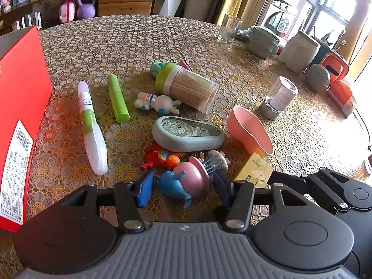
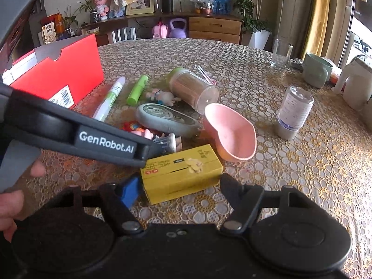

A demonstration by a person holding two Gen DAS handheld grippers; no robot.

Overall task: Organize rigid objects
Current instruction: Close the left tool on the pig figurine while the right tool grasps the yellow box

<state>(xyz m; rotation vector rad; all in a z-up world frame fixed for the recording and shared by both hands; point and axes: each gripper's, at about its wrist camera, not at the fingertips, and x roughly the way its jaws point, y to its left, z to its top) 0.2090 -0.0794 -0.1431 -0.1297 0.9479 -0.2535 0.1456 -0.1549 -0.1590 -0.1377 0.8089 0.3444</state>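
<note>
My left gripper (image 1: 183, 189) is open, its jaws on either side of a blue and pink toy figure (image 1: 183, 183) lying on the table, with a red toy (image 1: 160, 157) just beyond. My right gripper (image 2: 179, 188) is open around the near end of a yellow box (image 2: 183, 172), which also shows in the left wrist view (image 1: 254, 169). Farther out lie a grey oval device (image 1: 188, 133), a pink scoop (image 1: 250, 131), a toothpick jar (image 1: 188, 86), a white rabbit toy (image 1: 158, 103), a green tube (image 1: 118, 97) and a white pen (image 1: 90, 125).
An open red box (image 2: 58, 74) stands at the left. A glass (image 1: 229, 29), a green mug (image 1: 264, 41), a white jug (image 1: 298, 51), a small clear grinder (image 1: 279, 97) and orange items (image 1: 334, 67) line the table's right side. The left gripper's body (image 2: 76, 134) crosses the right wrist view.
</note>
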